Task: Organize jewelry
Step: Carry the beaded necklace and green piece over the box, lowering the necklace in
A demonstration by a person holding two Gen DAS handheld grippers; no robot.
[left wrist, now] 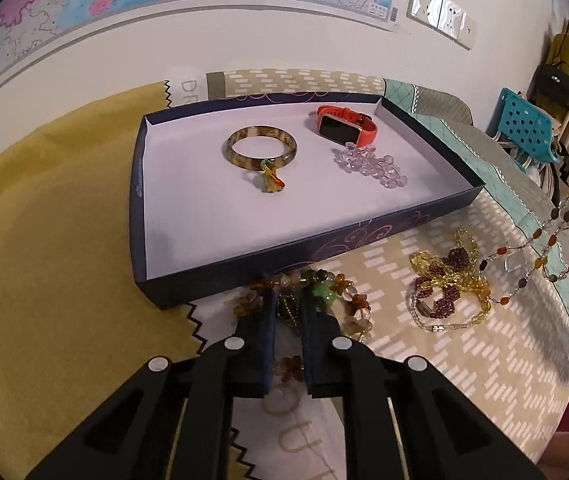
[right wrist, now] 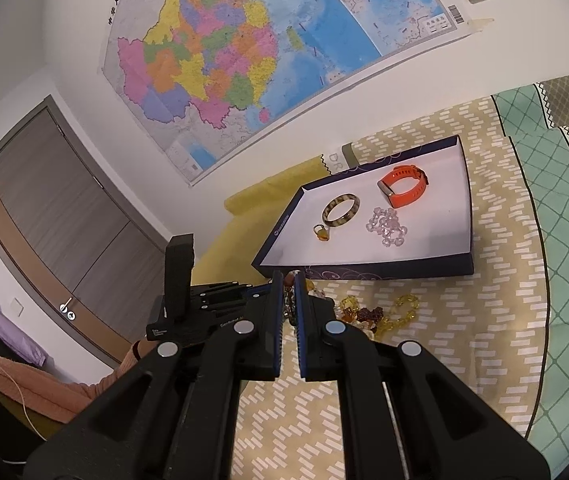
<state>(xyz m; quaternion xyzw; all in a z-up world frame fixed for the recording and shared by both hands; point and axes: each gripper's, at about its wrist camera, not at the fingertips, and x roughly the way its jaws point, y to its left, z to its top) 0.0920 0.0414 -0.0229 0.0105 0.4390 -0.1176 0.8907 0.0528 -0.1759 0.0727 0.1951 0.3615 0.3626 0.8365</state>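
A dark blue tray (left wrist: 212, 284) with a white floor holds a striped brown bangle (left wrist: 262, 132), an orange watch (left wrist: 338, 128), a clear crystal bracelet (left wrist: 372, 164) and a small amber charm (left wrist: 270, 182). Just before its front wall lies a bracelet of mixed stones (left wrist: 344, 286). My left gripper (left wrist: 286, 296) points down onto it, jaws nearly together with a dark green bead pinched between them. A yellow and maroon bead heap (left wrist: 448, 284) lies to the right. From it an amber bead strand (left wrist: 551, 240) rises taut off the cloth. My right gripper (right wrist: 289, 278) is shut, with beads showing between its fingers.
A patterned beige cloth (left wrist: 484, 380) covers the table, with a yellow part (left wrist: 44, 240) on the left and a teal border (right wrist: 564, 240) on the right. A blue plastic chair (left wrist: 524, 124) stands beyond the right edge. A person's sleeve (right wrist: 44, 384) and a door (right wrist: 64, 220) are at left.
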